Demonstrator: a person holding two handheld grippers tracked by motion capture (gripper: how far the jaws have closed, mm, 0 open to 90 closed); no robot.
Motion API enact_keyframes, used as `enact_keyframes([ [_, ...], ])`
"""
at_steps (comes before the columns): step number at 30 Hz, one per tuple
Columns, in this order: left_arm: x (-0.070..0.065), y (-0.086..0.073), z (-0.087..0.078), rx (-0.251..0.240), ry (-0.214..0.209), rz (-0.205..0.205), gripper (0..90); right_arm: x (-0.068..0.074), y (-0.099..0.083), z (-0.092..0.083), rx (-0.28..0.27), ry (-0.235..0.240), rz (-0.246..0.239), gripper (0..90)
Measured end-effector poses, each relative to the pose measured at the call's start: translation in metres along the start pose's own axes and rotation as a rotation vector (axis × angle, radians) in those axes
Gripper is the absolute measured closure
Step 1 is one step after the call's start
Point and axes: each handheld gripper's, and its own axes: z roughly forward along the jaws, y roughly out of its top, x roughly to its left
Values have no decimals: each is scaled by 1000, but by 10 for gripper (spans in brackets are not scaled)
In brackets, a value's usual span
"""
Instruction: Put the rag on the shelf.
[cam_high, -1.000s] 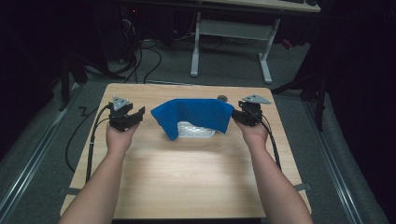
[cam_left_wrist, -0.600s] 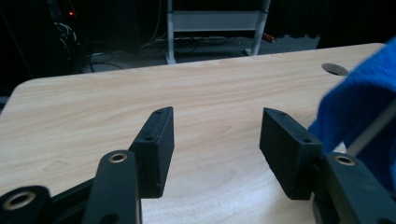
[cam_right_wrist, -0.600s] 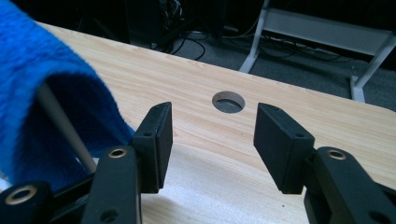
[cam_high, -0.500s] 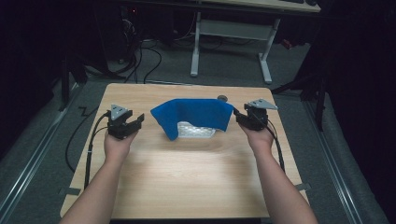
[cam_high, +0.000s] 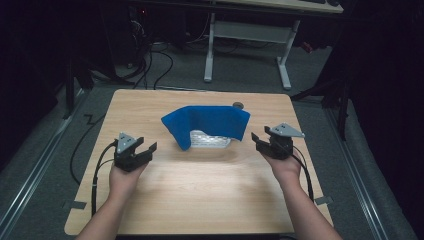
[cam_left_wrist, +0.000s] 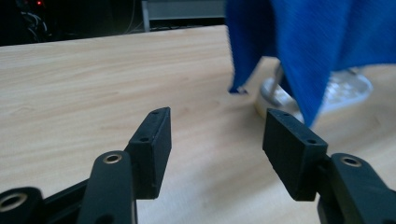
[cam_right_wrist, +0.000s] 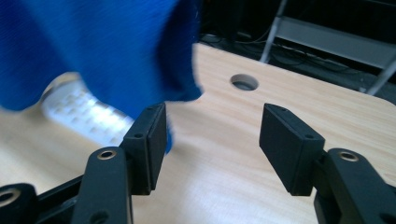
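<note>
Now left hand-held gripper (cam_high: 146, 149) and right hand-held gripper (cam_high: 258, 140) released, jaws just widened, nothing between. Blue cloth (cam_high: 207, 124) draped over clear container (cam_high: 210, 139) mid counter (cam_high: 200, 185), well apart from both. Best pulled back level, avoiding cloth edges.

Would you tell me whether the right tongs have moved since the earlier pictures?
Yes: the right tongs have drawn back from the blue cloth toward the table's near edge, opening, nothing between them.
</note>
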Motion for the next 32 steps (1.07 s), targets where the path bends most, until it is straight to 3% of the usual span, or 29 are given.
enact_keyframes([
  [2, -5, -7, -7, 4, -11, -3, 426, 8, -7, -10, -32, 3, -20, 433],
  [8, -25, -26, -26, 15, -33, 17, 423, 37, -32, -32, -12, 32, -54, 430],
  [15, -65, -43, -38, 34, -106, 45, 425, 74, -64, -52, 15, 75, -41, 429],
  [16, -72, -48, -40, 38, -123, 26, 424, 78, -67, -54, 14, 76, -29, 428],
  [18, -80, -56, -40, 63, -163, -8, 424, 87, -80, -62, 3, 98, 40, 434],
  [19, -86, -58, -38, 87, -189, -2, 414, 92, -85, -65, 9, 117, 72, 436],
  [21, -92, -60, -35, 96, -192, 54, 399, 102, -89, -66, 37, 162, 36, 421],
  [22, -93, -60, -33, 99, -183, 76, 397, 106, -91, -65, 38, 155, -15, 426],
  [23, -92, -60, -30, 108, -173, 91, 394, 106, -91, -64, 44, 153, -29, 424],
  [27, -80, -59, -24, 126, -181, 33, 385, 95, -92, -53, 64, 134, -20, 420],
  [32, -74, -62, -23, 141, -170, 13, 374, 82, -98, -48, 88, 104, 1, 416],
])
